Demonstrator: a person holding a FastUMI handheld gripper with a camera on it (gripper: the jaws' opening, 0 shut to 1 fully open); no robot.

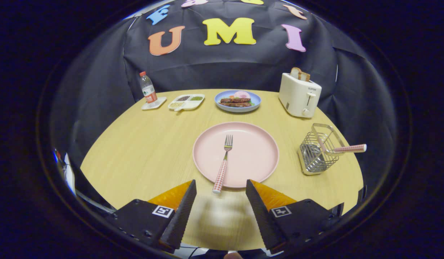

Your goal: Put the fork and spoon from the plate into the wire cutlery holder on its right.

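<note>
A pink plate [254,154] lies in the middle of the round wooden table. On it rests a fork [223,162] with a red-checked handle, tines pointing away, its handle end hanging over the plate's near rim. To the plate's right stands the wire cutlery holder [317,151]; a utensil with a matching checked handle [349,148] leans out of it to the right, its head hidden inside. My gripper [221,187] hovers open just short of the plate's near rim. The fork's handle end lies between the fingertips, touching neither.
At the back of the table stand a water bottle [148,90] on a coaster, a divided white dish [186,101] of seeds, a blue plate [237,100] of food and a white toaster [299,95] with bread in it. The table edge curves close behind the holder.
</note>
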